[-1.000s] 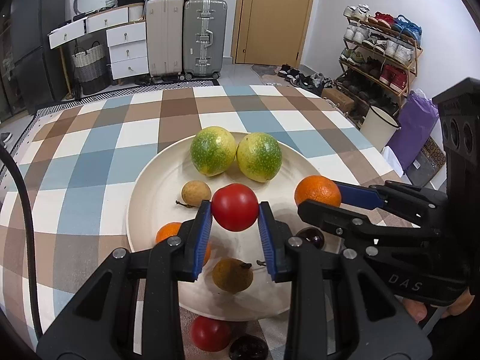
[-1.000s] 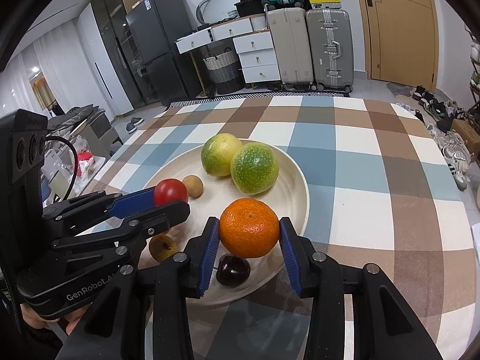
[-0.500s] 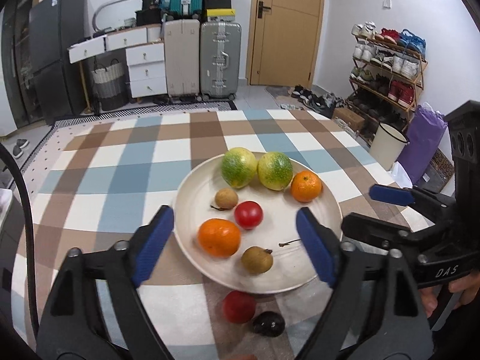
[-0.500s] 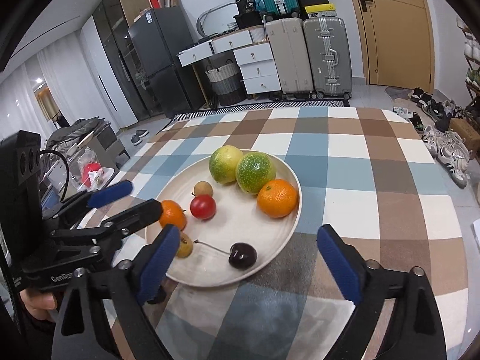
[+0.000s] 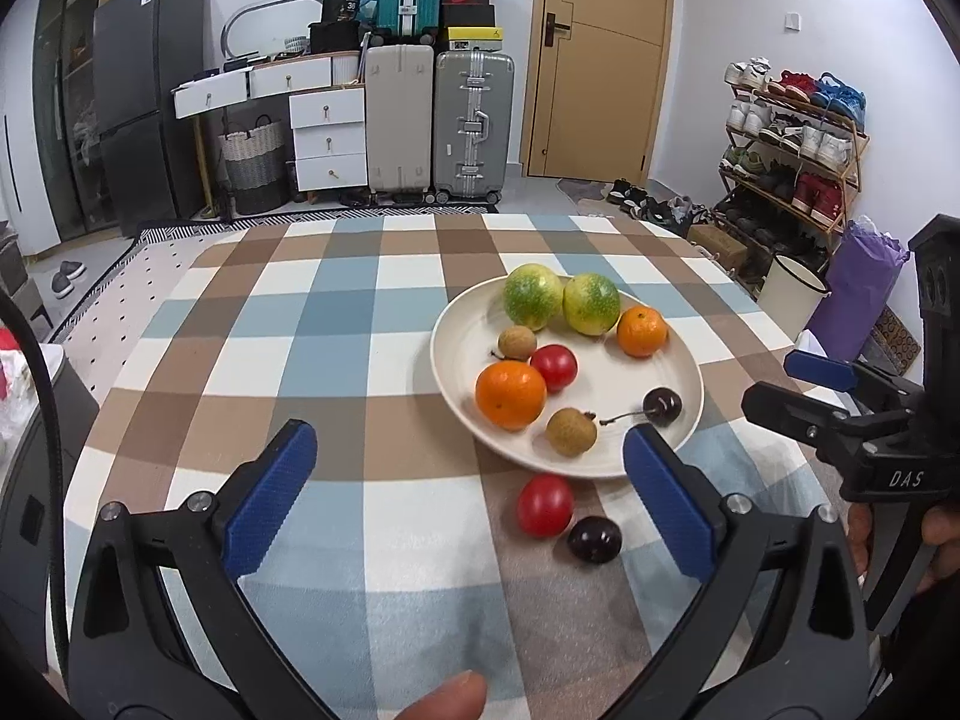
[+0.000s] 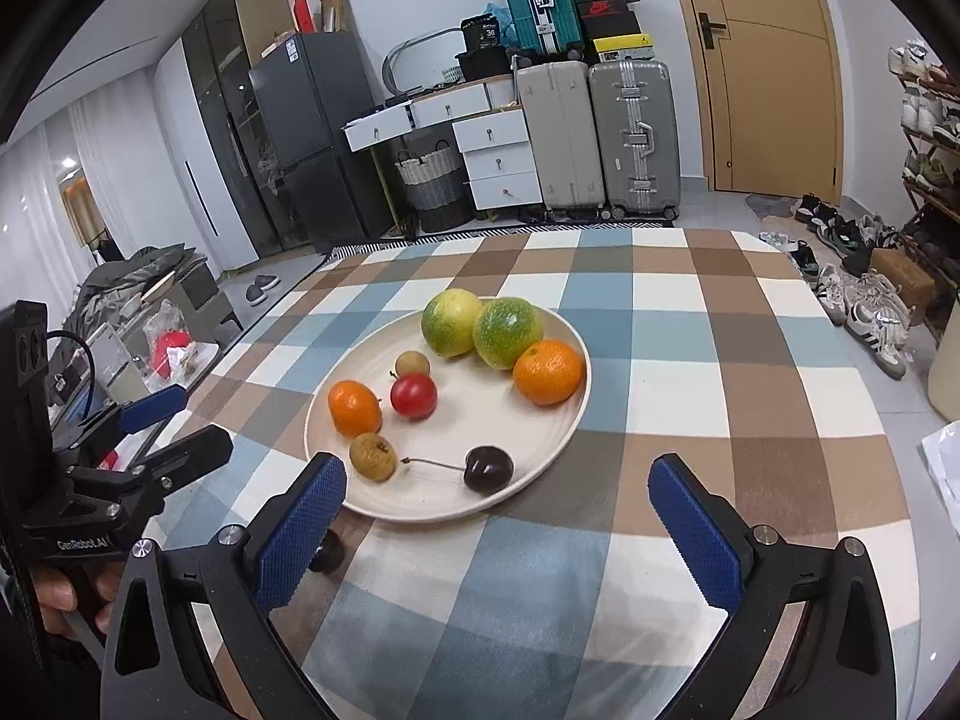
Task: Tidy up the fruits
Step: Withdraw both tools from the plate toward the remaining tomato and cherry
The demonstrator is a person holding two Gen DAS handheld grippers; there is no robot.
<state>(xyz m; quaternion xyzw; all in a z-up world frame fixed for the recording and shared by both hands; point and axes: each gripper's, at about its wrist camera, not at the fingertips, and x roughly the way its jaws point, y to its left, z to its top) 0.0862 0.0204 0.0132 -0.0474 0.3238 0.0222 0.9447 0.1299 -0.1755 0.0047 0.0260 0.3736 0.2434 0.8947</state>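
Left gripper (image 5: 468, 498): fingers spread wide, grasping nothing, held above the near part of the worktop; its blue pads (image 5: 270, 507) flank the fruit lying off the plate. In the right wrist view it shows at the far left (image 6: 162, 426), also parted.

Worktop (image 5: 336, 324): covered with a cloth of blue, brown and white checks.

Plate (image 5: 690, 372): round, cream, right of centre in the left wrist view, middle of the worktop in the right wrist view (image 6: 570, 414).

Green fruits: two, side by side and touching at the far rim of the plate (image 5: 533, 296) and (image 5: 591, 303).

Small brown fruit (image 5: 517, 342): just near of the left green one.

Red tomato on the plate (image 5: 554, 367): just right of the brown fruit, close beside the big orange.

Big orange (image 5: 511, 394): at the left near side of the plate.

Small orange (image 5: 642, 332): at the right side of the plate, just beside the right green fruit.

Second brown fruit (image 5: 571, 431): near rim of the plate.

Cherry with stem (image 5: 662, 406): on the plate right of that brown fruit, stem pointing left towards it.

Red tomato off the plate (image 5: 545, 505): on the cloth, just near of the plate rim.

Dark cherry off the plate (image 5: 594, 539): on the cloth, just right of and nearer than that tomato, close to it.

Right gripper (image 6: 498, 525): fingers released and wide apart, empty, over the near edge of the plate; in the left wrist view it sits at the right edge (image 5: 798, 390).

Suitcases (image 5: 441, 126): on the floor at the far wall.
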